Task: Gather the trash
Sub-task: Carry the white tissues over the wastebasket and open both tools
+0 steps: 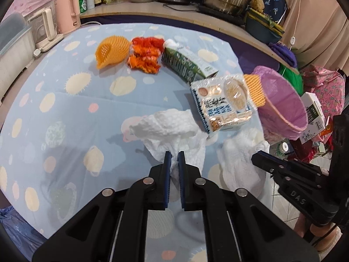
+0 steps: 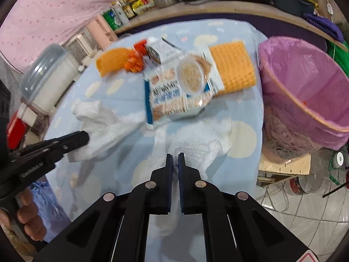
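A crumpled white paper towel (image 1: 168,126) is pinched at its near edge by my left gripper (image 1: 174,156), which is shut on it above the blue patterned tablecloth (image 1: 72,113). To its right, my right gripper (image 2: 175,157) is shut on a second white paper towel (image 2: 202,139). Each gripper shows in the other's view: the right gripper (image 1: 255,156) and the left gripper (image 2: 84,138). Behind the towels lie an oat packet (image 1: 222,102), a green carton (image 1: 187,63), a red-orange wrapper (image 1: 146,54) and two orange foam nets (image 1: 111,51) (image 2: 233,65). A pink-lined bin (image 2: 305,83) stands just off the table's right edge.
A counter (image 1: 139,8) behind the table carries pots, a rice cooker and bottles. A lidded plastic container (image 2: 48,76) and a pink kettle (image 1: 65,15) stand at the left. A hand (image 2: 28,218) holds the left gripper. Boxes and tiled floor (image 2: 305,214) lie at the right.
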Demonstrator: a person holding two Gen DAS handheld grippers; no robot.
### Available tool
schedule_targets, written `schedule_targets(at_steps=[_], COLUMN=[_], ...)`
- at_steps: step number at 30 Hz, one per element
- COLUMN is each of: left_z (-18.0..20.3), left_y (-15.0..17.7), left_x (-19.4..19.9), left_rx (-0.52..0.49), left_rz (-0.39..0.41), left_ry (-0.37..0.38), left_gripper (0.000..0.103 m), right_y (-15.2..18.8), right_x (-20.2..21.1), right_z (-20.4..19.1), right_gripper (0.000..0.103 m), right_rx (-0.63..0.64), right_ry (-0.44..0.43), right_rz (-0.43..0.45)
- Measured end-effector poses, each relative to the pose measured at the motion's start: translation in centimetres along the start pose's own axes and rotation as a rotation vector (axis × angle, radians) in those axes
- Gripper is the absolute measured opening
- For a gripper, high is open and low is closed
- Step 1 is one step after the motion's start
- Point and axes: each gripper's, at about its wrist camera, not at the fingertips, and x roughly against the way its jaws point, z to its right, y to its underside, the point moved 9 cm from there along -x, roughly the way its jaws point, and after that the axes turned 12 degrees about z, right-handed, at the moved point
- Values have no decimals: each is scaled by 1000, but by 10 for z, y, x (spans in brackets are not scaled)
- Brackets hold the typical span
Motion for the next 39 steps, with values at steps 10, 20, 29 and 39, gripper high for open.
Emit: schedule_targets(at_steps=[10, 20, 29, 39], left_z=[44, 152, 246, 284], left_y=[-69, -147, -154, -126], left_x=[49, 33, -35, -95], left_rx=[-59, -205, -286, -332], left_rz=[133, 237, 184, 105], left_ry=[86, 210, 307, 296], left_gripper=[6, 6, 6, 6], right_y=[-103, -196, -196, -174], right_x=[98, 145, 115, 74], right_z=[-13, 89, 196, 239], right_gripper=[5, 5, 5, 5], right_rx=[14, -26, -141, -181], right_ry=[-51, 138, 274, 331], right_rz=[292, 489, 422, 330])
